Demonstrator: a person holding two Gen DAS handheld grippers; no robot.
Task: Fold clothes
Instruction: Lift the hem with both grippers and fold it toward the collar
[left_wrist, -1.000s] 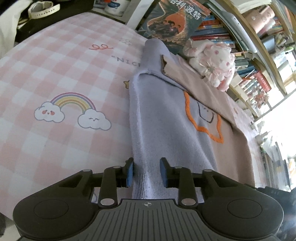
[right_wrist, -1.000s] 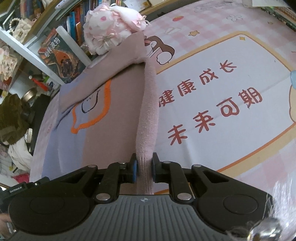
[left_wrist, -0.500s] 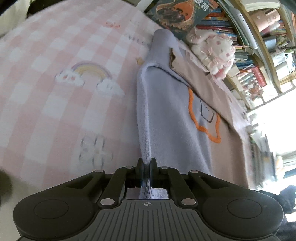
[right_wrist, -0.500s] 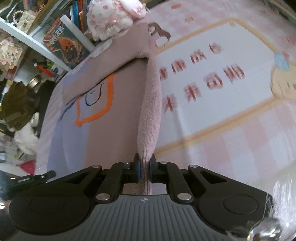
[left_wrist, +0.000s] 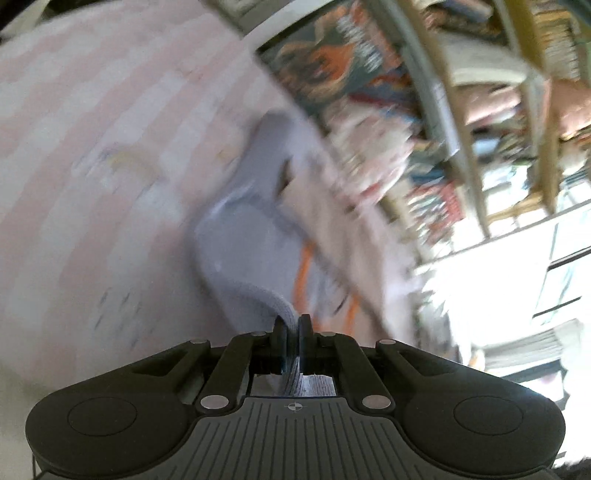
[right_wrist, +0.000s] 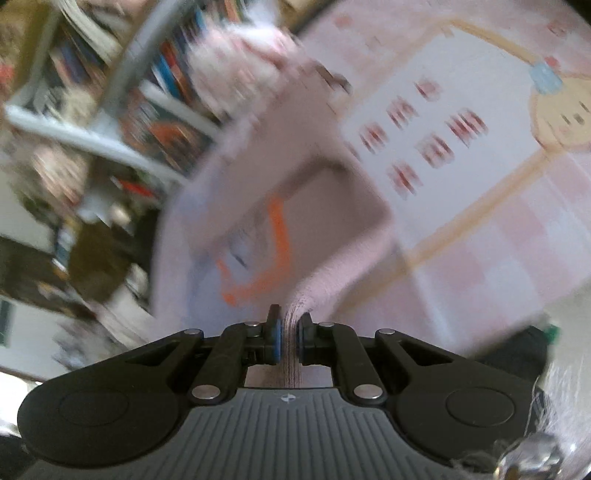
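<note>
So the sweater (left_wrist: 255, 236) is a soft ribbed knit, lavender-blue on one half and dusty pink on the other (right_wrist: 295, 192), with a chunky orange outline (right_wrist: 280, 229) stitched on the front, and it's lying on a bed with a pink and white checked sheet (left_wrist: 92, 147). The left tongs (left_wrist: 291, 328) are clamped on the lavender hem corner, you can see the ribbing squeezed flat between the black pads, and the fabric humps up in a rounded fold just ahead of them. The right tongs (right_wrist: 290, 332) are pinched tight on the pink ribbed edge, blue pads pressing it from both sides, knit bunched into a little ridge in front. On the right view the sheet has a big white panel with red characters (right_wrist: 424, 140) framed in a yellowish border, and a round cartoon face (right_wrist: 561, 110) off in the corner. Behind the bed there's a packed bookshelf (left_wrist: 461, 110) with a colourful poster-ish book cover (left_wrist: 332, 62) leaning by it, and a bright window beyond. Compared with a second ago, both pairs of tongs were still a bit apart around the hem and have since closed on it, the edge is lifted off the sheet now, and both views are way blurrier and tilted, showing more shelf and less bed
</note>
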